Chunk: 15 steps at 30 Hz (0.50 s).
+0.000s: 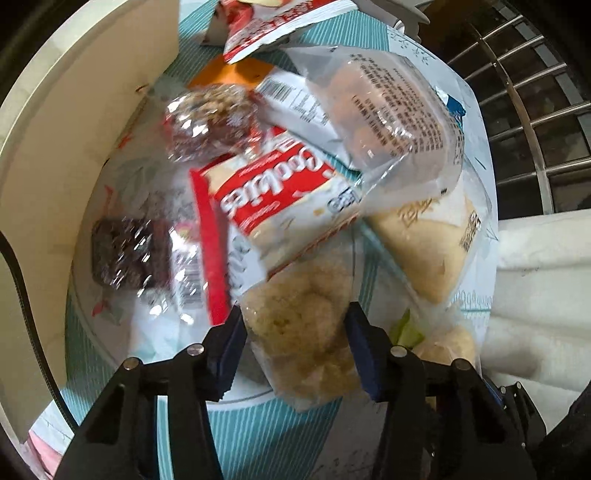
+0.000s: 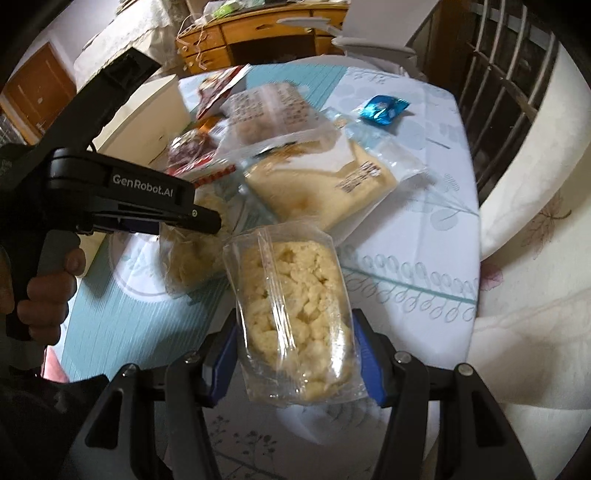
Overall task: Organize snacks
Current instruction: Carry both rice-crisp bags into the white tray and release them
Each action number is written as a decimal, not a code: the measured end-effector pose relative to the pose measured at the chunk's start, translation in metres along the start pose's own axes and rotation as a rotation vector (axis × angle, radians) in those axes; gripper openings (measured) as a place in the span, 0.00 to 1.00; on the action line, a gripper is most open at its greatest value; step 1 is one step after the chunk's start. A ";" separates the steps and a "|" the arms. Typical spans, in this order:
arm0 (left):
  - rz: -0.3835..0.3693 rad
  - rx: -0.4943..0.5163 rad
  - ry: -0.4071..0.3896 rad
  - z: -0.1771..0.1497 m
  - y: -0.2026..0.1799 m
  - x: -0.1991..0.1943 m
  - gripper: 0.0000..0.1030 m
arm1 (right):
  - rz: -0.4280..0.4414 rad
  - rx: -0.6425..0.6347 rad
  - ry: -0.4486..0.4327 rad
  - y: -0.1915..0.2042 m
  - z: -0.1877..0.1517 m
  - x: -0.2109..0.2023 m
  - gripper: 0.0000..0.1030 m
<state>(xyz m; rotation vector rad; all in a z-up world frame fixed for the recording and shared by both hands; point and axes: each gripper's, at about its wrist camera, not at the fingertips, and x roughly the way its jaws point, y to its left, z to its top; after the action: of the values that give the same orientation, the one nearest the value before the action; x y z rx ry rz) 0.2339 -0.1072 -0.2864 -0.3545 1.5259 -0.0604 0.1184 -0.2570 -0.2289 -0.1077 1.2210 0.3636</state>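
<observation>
Clear plastic wraps both crumbly rice-puff cakes that the grippers hold. The right gripper (image 2: pixel 295 354) pinches one pale yellow puffed cake packet (image 2: pixel 295 317) between its blue pads, the packet standing up from the jaws above the near edge of the counter (image 2: pixel 406 288). The left gripper (image 1: pixel 295 354) clamps a second, browner puffed cake packet (image 1: pixel 295 332) the same way; in the right wrist view this gripper (image 2: pixel 199 221) shows from the side, its tips closed on that packet (image 2: pixel 188 254), with the person's hand (image 2: pixel 44 291) around the handle.

Just beyond the left gripper's packet lies a heap of snacks on the teal and white patterned cloth. A red and white cookies pack (image 1: pixel 280 206) overlaps the held packet's far end. Left of it sits a dark brown cake in clear wrap (image 1: pixel 125 254), and farther back a nut-studded chocolate ball (image 1: pixel 207 122). A clear tray of round brown pastries (image 1: pixel 391 122) with printed text lies over the cookies pack's right side, and a triangular pale sandwich cake (image 1: pixel 428 243) rests to the right. Another red and white pouch (image 1: pixel 280 29) lies at the far end. A small blue wrapper (image 2: pixel 384 109) sits apart near the far right of the counter. A cream box (image 1: pixel 81 122) stands at the left edge.
</observation>
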 end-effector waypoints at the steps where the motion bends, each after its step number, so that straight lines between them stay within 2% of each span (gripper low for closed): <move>1: 0.000 0.000 0.003 -0.003 0.004 -0.002 0.49 | 0.003 -0.004 0.003 0.003 -0.001 0.000 0.55; 7: 0.031 -0.012 0.036 -0.023 0.030 -0.014 0.48 | 0.026 -0.023 0.017 0.020 -0.004 -0.001 0.55; 10: 0.042 -0.011 0.064 -0.035 0.046 -0.026 0.48 | 0.007 -0.043 0.023 0.032 -0.003 -0.003 0.55; 15: 0.030 0.015 0.050 -0.055 0.067 -0.059 0.47 | -0.008 -0.086 0.016 0.053 0.002 -0.006 0.55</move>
<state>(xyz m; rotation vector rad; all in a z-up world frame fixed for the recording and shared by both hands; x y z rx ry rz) 0.1650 -0.0388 -0.2473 -0.3196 1.5794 -0.0573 0.1008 -0.2084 -0.2167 -0.1898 1.2206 0.4088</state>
